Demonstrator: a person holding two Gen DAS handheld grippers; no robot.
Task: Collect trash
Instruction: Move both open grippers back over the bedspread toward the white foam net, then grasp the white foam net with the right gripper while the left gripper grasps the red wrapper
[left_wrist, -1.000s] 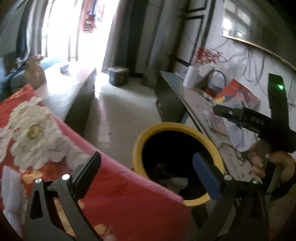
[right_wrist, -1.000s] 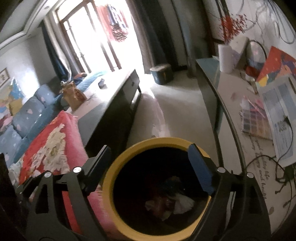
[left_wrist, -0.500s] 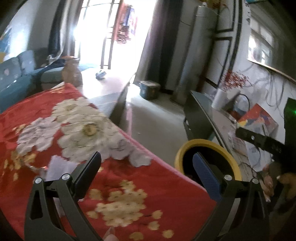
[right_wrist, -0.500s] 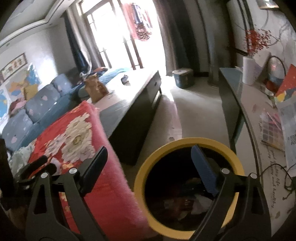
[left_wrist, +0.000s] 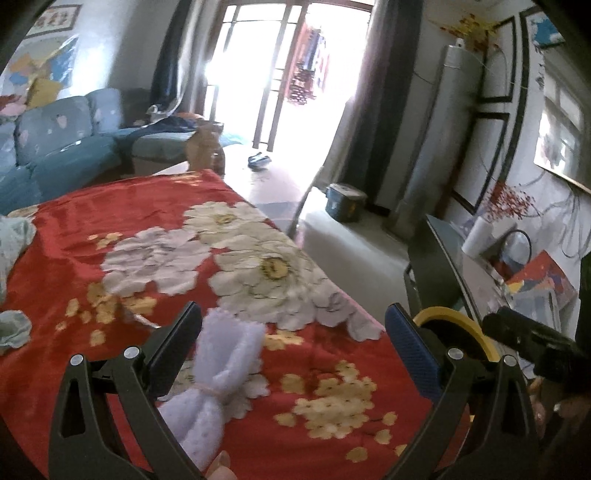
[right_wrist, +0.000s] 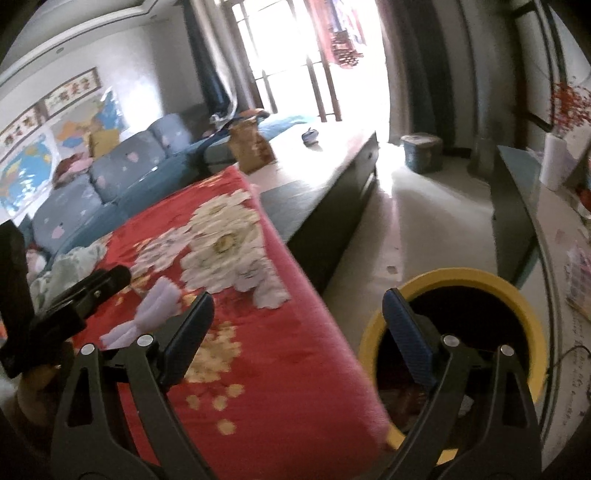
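A pale lilac crumpled wrapper tied in the middle (left_wrist: 218, 380) lies on the red flowered blanket (left_wrist: 155, 221), just inside my left gripper's left finger; it also shows in the right wrist view (right_wrist: 147, 314). My left gripper (left_wrist: 295, 339) is open and empty, low over the blanket. The yellow-rimmed trash bin (right_wrist: 476, 280) stands on the floor beside the blanket's edge, with trash inside; its rim shows in the left wrist view (left_wrist: 454, 317). My right gripper (right_wrist: 299, 325) is open and empty, above the blanket's edge and the bin.
A blue sofa (left_wrist: 55, 147) stands behind the blanket. A dark low table (right_wrist: 332, 192) carries a brown bag (right_wrist: 251, 147). A side table (right_wrist: 554, 221) with papers and a white roll (right_wrist: 554, 162) lines the right wall. A teal box (right_wrist: 421, 151) sits near the doorway.
Both grippers have swung left, away from the bin and over the blanket. The lilac wrapper has come into view by my left gripper. Both stayed open.
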